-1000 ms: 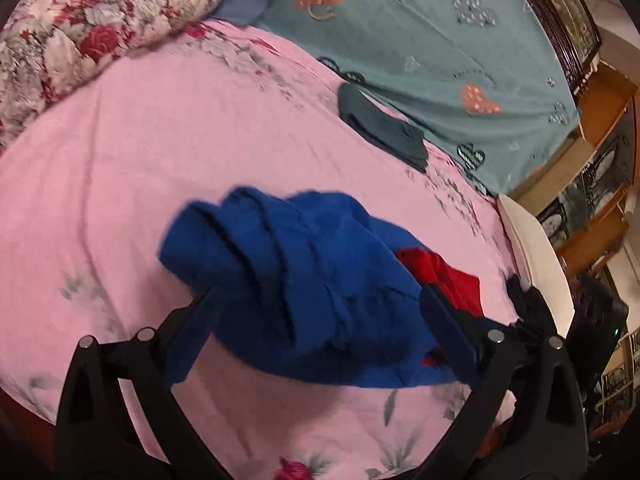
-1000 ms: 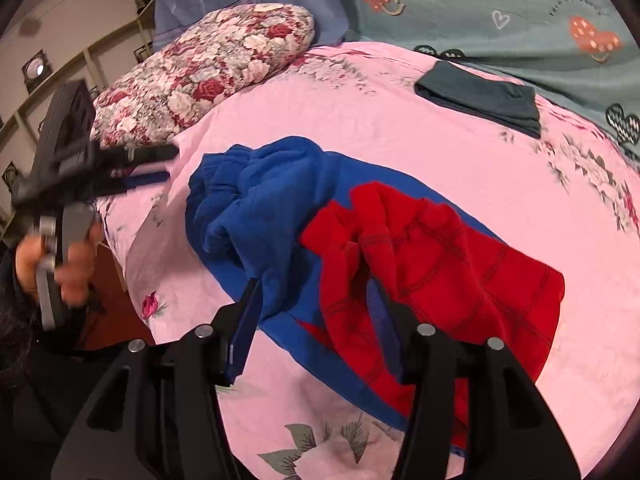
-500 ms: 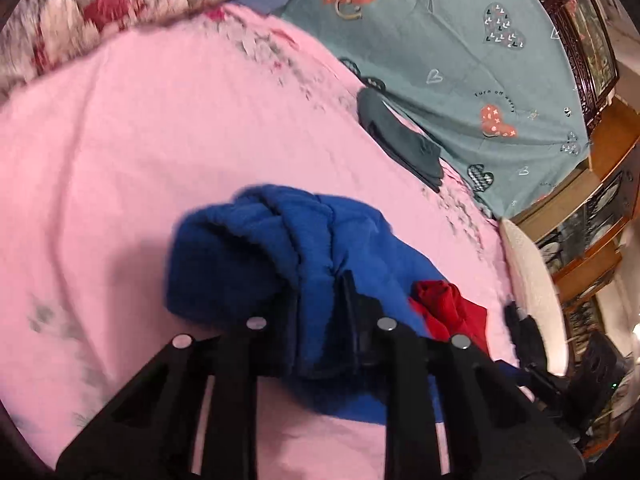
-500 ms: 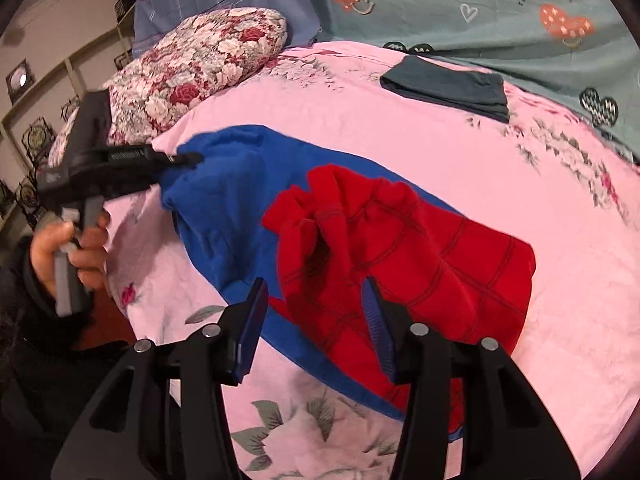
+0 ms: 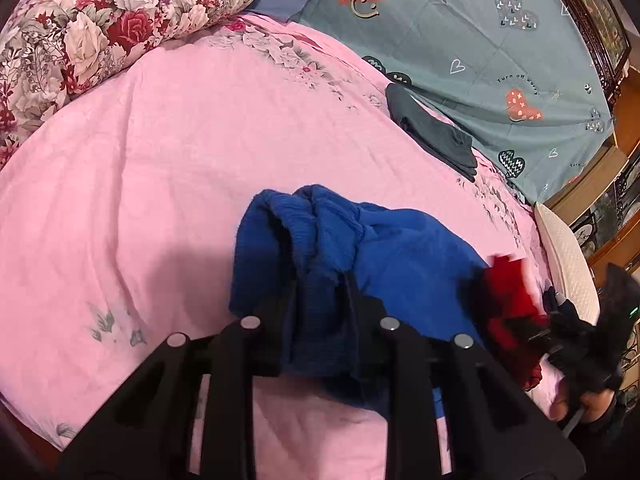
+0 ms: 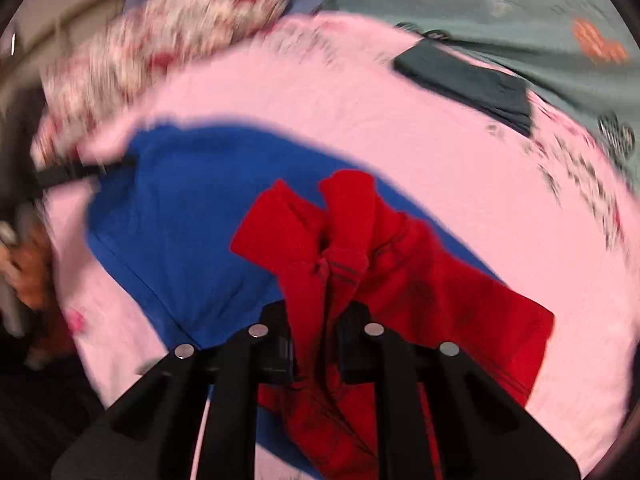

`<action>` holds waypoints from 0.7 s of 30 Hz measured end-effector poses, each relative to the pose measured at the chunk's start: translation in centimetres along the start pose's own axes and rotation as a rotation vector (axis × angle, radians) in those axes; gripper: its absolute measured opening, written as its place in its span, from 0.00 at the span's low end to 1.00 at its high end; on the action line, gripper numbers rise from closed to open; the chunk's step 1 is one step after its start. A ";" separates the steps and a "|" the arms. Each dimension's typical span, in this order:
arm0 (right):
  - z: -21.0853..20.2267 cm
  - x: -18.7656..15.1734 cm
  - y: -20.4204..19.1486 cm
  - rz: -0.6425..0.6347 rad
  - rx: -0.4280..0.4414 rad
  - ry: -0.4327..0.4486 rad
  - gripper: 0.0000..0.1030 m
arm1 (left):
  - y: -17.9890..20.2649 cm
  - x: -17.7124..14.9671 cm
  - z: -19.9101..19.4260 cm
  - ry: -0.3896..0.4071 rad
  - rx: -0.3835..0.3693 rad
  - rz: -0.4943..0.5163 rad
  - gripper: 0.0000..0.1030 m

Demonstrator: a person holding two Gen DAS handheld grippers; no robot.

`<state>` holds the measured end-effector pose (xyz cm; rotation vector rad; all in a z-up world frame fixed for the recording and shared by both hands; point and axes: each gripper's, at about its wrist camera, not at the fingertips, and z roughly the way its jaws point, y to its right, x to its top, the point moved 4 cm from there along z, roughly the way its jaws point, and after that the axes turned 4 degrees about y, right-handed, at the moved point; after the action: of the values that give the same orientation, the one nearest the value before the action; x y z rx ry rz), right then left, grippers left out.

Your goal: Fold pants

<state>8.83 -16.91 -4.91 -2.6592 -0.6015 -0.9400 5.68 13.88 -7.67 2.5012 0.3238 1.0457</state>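
Observation:
The blue-and-red pants lie bunched on the pink bedsheet. My left gripper pinches a fold of the blue part between its pads, though its jaws are opening slightly. In the blurred right wrist view my right gripper has a bunch of the red part between its pads, and its jaws are closing on it. The blue part spreads to the left there, with the left gripper at its far corner and a hand behind. The right gripper shows at the red part.
A floral pillow lies at the far left. A dark folded garment sits at the edge of a teal heart-print sheet. A white cushion and wooden furniture line the right side.
My left gripper went from wide open to clamped on the blue fold. My right gripper narrowed onto the red bunch and shifted, which blurs its view.

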 end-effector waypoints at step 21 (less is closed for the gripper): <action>-10.6 -4.2 3.3 0.049 -0.298 0.273 0.13 | 0.8 0.4 -1.9 0.026 -0.008 0.022 0.35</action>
<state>1.73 -24.96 0.07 -2.7061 -0.3555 -1.4460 4.66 13.85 -5.88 2.4912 0.2993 1.0868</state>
